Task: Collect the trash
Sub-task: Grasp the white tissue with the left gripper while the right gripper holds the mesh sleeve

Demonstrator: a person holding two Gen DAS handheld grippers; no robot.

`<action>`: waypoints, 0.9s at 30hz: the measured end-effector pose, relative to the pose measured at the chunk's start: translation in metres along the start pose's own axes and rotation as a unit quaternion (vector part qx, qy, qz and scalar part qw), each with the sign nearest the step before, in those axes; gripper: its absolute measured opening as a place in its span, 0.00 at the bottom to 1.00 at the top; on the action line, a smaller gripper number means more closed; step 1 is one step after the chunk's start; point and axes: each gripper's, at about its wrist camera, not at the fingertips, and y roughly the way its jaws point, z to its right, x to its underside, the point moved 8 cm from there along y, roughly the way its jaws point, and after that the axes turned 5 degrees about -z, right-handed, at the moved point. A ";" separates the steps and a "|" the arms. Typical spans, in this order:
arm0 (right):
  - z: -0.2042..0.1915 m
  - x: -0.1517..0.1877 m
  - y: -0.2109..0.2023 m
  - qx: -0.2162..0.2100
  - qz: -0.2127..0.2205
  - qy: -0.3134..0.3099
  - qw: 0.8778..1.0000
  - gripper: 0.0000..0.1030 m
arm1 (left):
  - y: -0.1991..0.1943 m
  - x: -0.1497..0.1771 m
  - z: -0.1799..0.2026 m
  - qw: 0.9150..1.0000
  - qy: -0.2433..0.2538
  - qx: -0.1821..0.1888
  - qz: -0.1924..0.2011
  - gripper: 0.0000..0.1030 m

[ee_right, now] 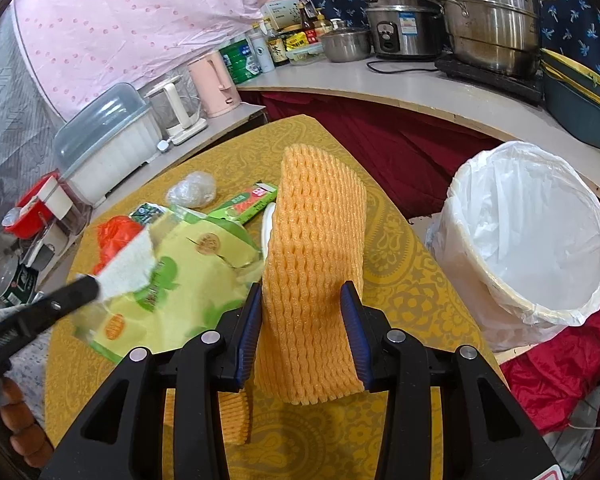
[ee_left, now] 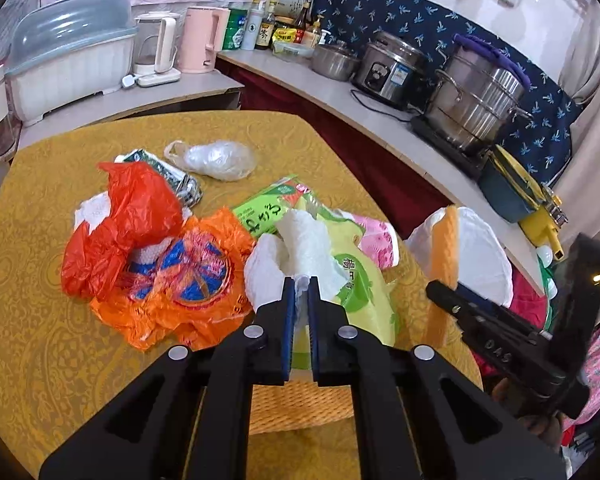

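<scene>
In the left view, my left tool (ee_left: 301,280) was pinched shut on a crumpled white paper towel (ee_left: 296,248), with many wrappers left on the yellow patterned surface (ee_left: 40,320). In the right view, my right tool (ee_right: 300,292) squeezed an orange foam fruit net (ee_right: 314,248) near the white-lined trash bin (ee_right: 532,240), which looked empty.

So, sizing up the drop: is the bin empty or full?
Empty as far as visible: the bin shows only its bare white liner; its bottom is hidden.
</scene>
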 end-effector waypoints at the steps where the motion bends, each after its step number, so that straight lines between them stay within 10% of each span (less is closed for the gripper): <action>1: -0.003 0.000 -0.003 -0.004 0.003 -0.002 1.000 0.38 | 0.001 0.005 0.000 1.000 0.000 -0.001 -0.005 0.06; 10: -0.049 0.022 0.014 -0.059 -0.034 -0.030 0.997 0.39 | 0.007 0.030 -0.004 1.000 -0.006 -0.004 -0.030 0.06; 27: -0.059 0.057 0.060 -0.023 -0.083 -0.062 0.994 0.21 | -0.050 0.002 -0.007 0.999 -0.012 -0.003 0.035 0.05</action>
